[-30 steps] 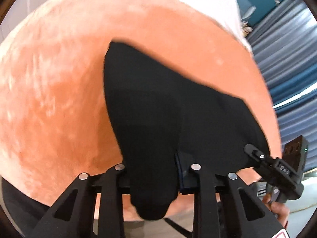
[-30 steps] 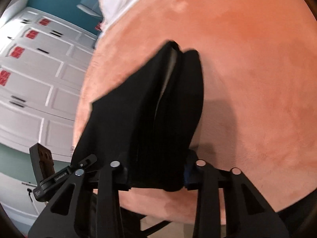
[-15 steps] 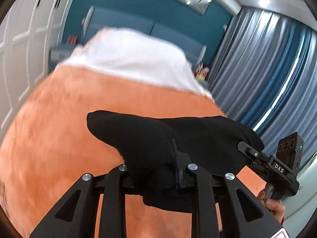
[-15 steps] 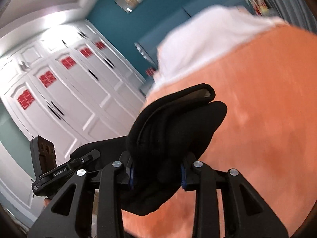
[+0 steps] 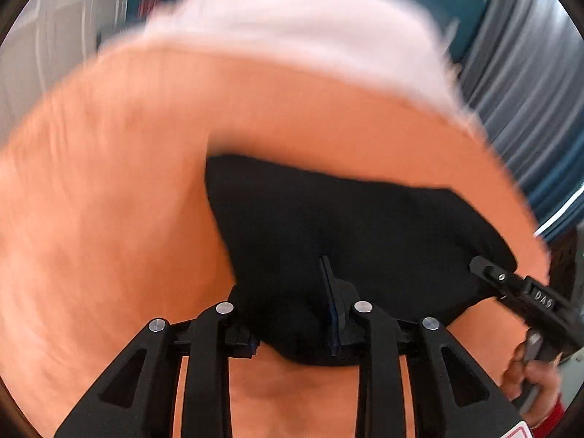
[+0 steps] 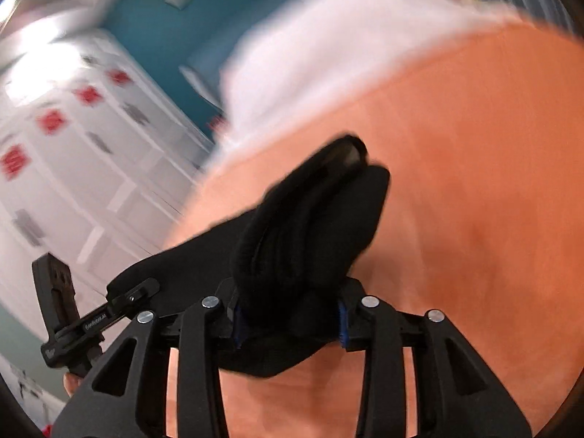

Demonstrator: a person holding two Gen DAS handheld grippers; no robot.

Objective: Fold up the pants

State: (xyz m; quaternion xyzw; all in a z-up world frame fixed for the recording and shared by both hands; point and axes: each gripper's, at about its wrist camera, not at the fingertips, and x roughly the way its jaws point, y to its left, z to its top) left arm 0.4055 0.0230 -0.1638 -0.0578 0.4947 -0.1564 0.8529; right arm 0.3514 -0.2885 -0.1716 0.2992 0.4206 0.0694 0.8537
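The black pants [image 5: 350, 226] hang as a folded bundle between my two grippers, above the orange bed cover [image 5: 109, 200]. My left gripper [image 5: 292, 328] is shut on one end of the pants. My right gripper [image 6: 288, 321] is shut on the other end, where thick folded layers [image 6: 317, 219] stick up past the fingers. The right gripper also shows in the left wrist view [image 5: 525, 292], clamped on the pants' far edge. The left gripper shows in the right wrist view [image 6: 109, 310]. Both views are motion-blurred.
A white sheet or pillow [image 5: 299, 25] lies at the head of the bed. White wardrobe doors [image 6: 73, 153] stand to the left, grey-blue curtains [image 5: 529, 84] to the right, and a teal wall [image 6: 153, 22] is behind.
Both grippers swung up with the pants, then tipped back down toward the bed. The pants stay gripped in both.
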